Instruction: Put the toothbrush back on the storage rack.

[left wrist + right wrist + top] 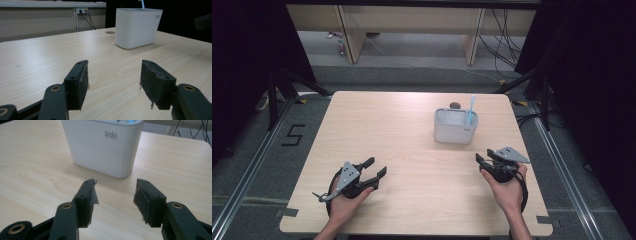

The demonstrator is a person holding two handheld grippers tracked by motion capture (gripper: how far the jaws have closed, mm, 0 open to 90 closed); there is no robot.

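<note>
White holder [455, 131] with blue toothbrush [470, 111] is seen at two o'clock on table [377, 125]. Right gripper [486, 157], jaws spread and empty, is aimed at it; left gripper [375, 167] rests unclenched. Approach judged underway; closer alignment needed.

White rounded-rectangular holder [455, 131] standing upright at upper right of the table [387, 130]; light-blue toothbrush [470, 111] upright inside, at its right.

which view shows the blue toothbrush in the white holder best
The high view: the toothbrush stands whole in the white holder, leaning at its right side. The left gripper view catches just its stem above the rim, and the right gripper view a blue sliver at the top edge.
</note>
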